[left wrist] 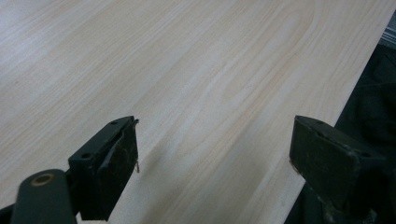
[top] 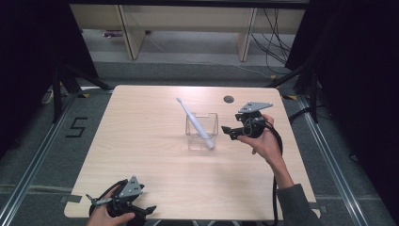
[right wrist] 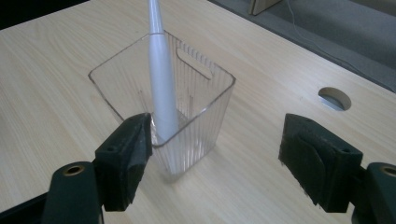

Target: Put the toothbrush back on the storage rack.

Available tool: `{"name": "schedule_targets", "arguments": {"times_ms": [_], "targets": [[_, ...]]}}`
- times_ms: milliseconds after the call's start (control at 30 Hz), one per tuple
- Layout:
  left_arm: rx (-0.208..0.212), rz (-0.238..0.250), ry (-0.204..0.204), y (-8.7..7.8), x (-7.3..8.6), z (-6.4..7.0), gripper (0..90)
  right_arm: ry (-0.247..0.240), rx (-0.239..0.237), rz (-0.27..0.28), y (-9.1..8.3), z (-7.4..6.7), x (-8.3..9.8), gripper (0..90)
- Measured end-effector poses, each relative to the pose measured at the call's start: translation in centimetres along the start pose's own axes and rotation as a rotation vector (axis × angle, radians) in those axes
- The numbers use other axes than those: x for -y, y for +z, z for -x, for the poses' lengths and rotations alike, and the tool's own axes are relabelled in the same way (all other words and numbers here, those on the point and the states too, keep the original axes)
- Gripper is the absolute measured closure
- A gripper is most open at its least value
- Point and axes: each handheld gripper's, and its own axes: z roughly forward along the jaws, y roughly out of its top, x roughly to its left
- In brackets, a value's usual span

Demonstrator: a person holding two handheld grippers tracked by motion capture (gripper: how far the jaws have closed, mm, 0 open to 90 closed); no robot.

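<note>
Right gripper [top: 232, 132], jaws wide and empty, at three o'clock of the clear holder [top: 202, 130] at table centre, where the white toothbrush [top: 195, 123] already leans; only withdrawal seems left.

A toothbrush [top: 195, 123] leans in a clear holder [top: 202, 132] mid-counter [top: 141, 141]; right tongs [top: 231, 132] just beside it, left tongs [top: 141, 211] at the near edge.
</note>
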Motion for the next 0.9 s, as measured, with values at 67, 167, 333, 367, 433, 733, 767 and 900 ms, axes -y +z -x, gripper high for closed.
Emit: {"name": "schedule_targets", "arguments": {"times_ms": [67, 167, 333, 367, 433, 733, 767, 900], "targets": [[-0.002, 0.001, -0.007, 0.0, 0.0, 0.0, 14.8, -0.009, -0.001, 0.004, -0.2, 0.3, 0.2, 25.8], [0.000, 0.000, -0.003, 0.0, 0.0, 0.0, 14.8, 0.019, 0.006, 0.010, -0.6, 0.3, 0.5, 25.8], [-0.001, 0.000, -0.005, 0.0, 0.0, 0.0, 14.8, -0.001, 0.011, 0.009, -0.9, 0.5, 0.7, 25.8], [-0.001, 0.001, -0.005, 0.0, 0.0, 0.0, 14.8, 0.025, 0.007, 0.009, -0.9, 0.2, 0.9, 25.8], [0.000, 0.002, -0.002, 0.0, 0.0, 0.0, 14.8, 0.012, 0.002, 0.009, -0.9, 0.3, 1.0, 25.7], [0.000, 0.003, -0.006, 0.0, 0.0, 0.0, 14.8, 0.026, -0.003, 0.013, -1.4, 0.0, 1.8, 25.6], [0.000, 0.002, -0.006, 0.0, 0.0, 0.0, 14.8, 0.030, 0.001, 0.011, -1.4, -0.1, 1.9, 25.6], [0.000, 0.002, -0.007, 0.0, 0.0, 0.0, 14.8, 0.035, -0.008, 0.026, -1.5, -0.1, 2.4, 25.5]]}}
